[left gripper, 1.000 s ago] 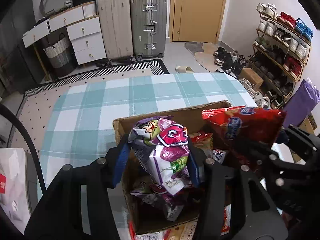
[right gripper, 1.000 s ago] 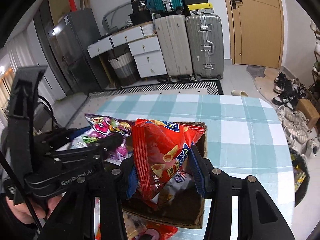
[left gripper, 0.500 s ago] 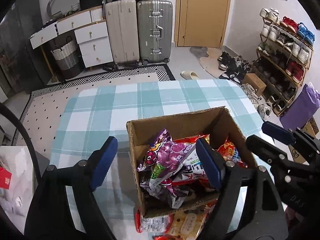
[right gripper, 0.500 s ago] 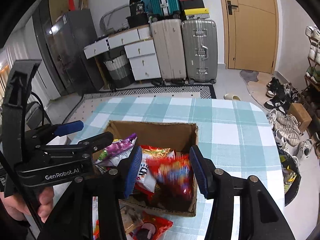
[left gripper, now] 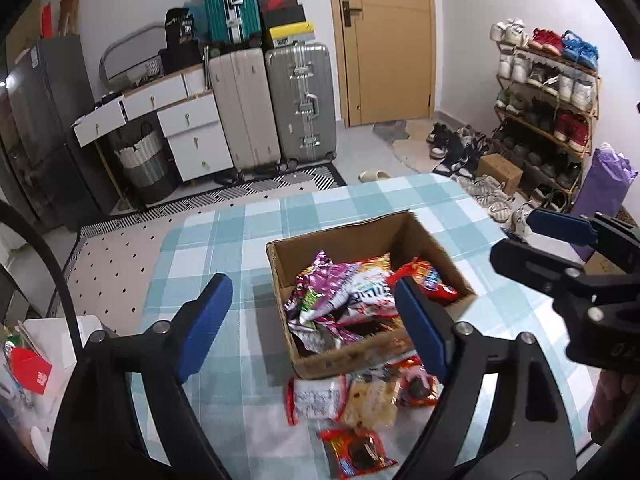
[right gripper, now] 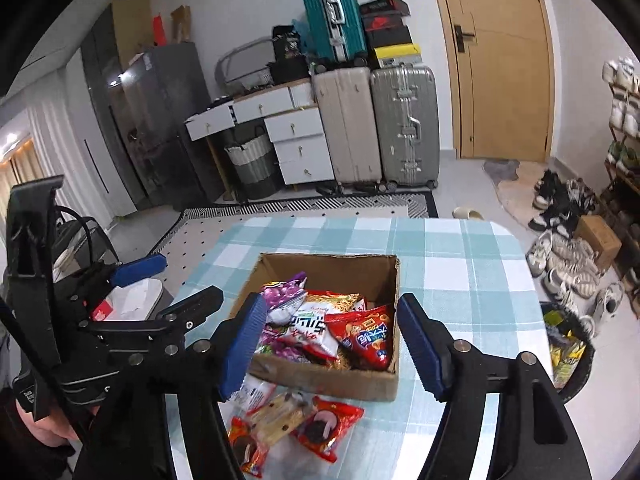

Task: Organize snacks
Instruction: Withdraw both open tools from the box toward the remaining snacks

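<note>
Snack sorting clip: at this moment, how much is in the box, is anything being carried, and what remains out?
Done: several bags, including a purple bag and a red chip bag, lie inside the cardboard box. In hand: nothing; the left gripper and right gripper are both open and empty above the box. Left: a cluster of small snack packets sits on the checked tablecloth just in front of the box.

Open cardboard box (right gripper: pixel 320 380) holds jumbled snack bags: purple (right gripper: pixel 286 294), white (right gripper: pixel 310 326), red (right gripper: pixel 366 338). Four loose packets (right gripper: pixel 288 426) lie on the surface just before it.
</note>
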Demonstrator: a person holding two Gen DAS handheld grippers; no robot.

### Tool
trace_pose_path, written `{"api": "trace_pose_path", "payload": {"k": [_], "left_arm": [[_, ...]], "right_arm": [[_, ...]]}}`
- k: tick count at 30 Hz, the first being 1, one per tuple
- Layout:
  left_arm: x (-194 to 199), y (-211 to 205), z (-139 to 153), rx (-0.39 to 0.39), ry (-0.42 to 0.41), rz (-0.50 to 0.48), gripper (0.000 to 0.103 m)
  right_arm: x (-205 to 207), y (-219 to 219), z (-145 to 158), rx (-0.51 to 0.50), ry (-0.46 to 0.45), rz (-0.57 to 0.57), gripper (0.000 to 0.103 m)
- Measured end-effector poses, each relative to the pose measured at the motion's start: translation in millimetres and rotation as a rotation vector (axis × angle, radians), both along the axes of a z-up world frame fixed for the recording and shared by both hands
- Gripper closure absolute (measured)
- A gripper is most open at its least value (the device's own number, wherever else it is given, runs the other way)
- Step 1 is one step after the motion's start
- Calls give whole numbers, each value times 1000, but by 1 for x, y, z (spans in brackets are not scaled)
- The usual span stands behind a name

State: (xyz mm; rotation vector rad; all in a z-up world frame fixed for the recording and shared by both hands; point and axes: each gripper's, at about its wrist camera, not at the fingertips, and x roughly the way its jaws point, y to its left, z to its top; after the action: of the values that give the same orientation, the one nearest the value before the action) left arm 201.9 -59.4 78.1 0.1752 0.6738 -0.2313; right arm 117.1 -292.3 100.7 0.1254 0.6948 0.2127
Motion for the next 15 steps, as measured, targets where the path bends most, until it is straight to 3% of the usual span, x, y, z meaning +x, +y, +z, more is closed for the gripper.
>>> {"api": "trace_pose_path", "payload": {"k": [6,15], "left_arm": [[-48,12,17,-56,-30,0,18],[-110,37,31,-94,-97,34,1]], "right_arm": [[-42,3,18,9,-29,-2,20],[-105,7,29,42,-82,6,17]]}}
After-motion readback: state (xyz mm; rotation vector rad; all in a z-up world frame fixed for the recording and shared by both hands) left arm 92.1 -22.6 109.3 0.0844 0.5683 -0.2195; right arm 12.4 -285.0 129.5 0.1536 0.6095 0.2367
